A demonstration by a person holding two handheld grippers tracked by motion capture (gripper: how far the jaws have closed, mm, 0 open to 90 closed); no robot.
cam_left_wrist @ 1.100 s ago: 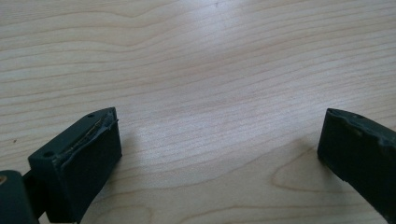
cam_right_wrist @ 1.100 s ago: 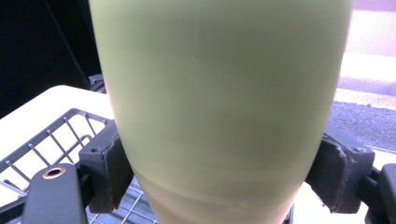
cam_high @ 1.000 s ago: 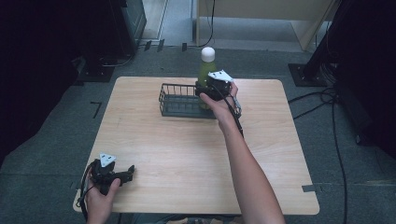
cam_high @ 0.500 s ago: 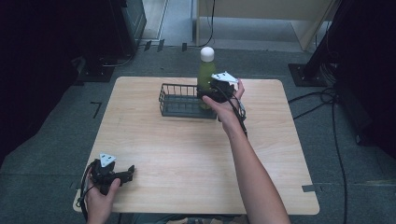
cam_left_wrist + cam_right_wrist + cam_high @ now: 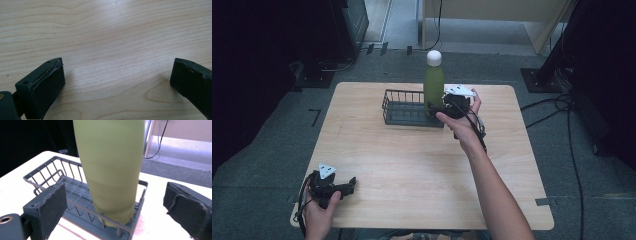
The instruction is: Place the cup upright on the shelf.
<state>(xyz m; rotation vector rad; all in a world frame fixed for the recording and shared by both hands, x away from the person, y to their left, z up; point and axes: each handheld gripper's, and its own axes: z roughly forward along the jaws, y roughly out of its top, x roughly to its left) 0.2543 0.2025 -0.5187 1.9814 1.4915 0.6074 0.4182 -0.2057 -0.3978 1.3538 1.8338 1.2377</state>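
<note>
Fingers of the right gripper gape around the upright bottle, cap up, in the basket.

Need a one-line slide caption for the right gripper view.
Open right gripper facing tall green bottle standing in dark wire basket.

Your two grippers are black, each topped with a pale grey three-cornered plate. The left gripper trails a black cable looping past your left hand. The right gripper has a black cable running back along your right hand and wrist. Both forearms are bare, no sleeves showing. Each jaw is a dark block faced with a rough, fraying pad; small screw holes mark the left-side blocks.
</note>
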